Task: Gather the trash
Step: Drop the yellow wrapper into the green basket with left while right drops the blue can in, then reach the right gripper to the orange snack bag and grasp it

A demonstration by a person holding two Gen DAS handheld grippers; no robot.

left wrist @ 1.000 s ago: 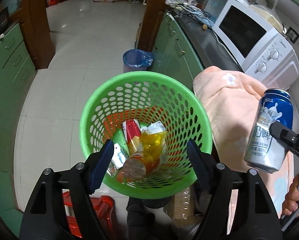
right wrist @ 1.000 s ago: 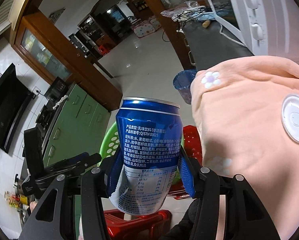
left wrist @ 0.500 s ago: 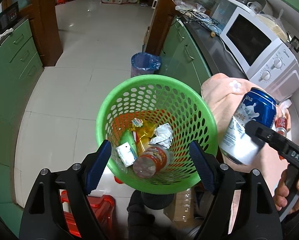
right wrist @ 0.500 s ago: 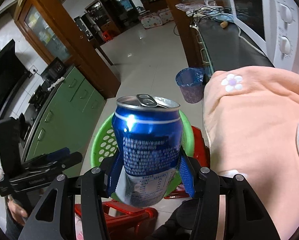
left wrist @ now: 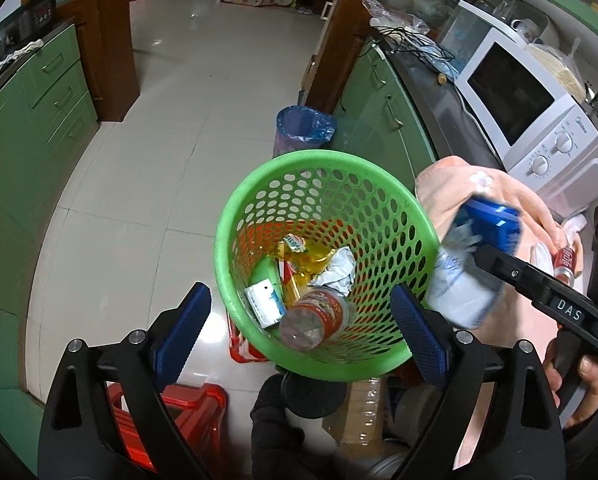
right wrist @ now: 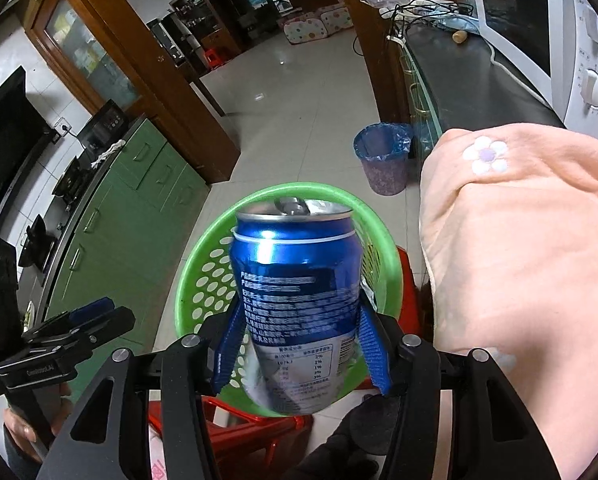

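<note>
Green perforated basket (left wrist: 326,264), holding a bottle (left wrist: 314,317), wrappers and cartons, sits between the spread fingers of the left gripper (left wrist: 299,330); beside its rim, the right gripper (right wrist: 301,345) pinches a blurred blue drink can (right wrist: 297,300), apparently tilted.

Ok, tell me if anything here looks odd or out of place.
Little stands out. The blue can is tilted in the right gripper beside the green basket, not yet inside. A red-labelled bottle and wrappers lie in the basket. Nothing looks spilled.
</note>
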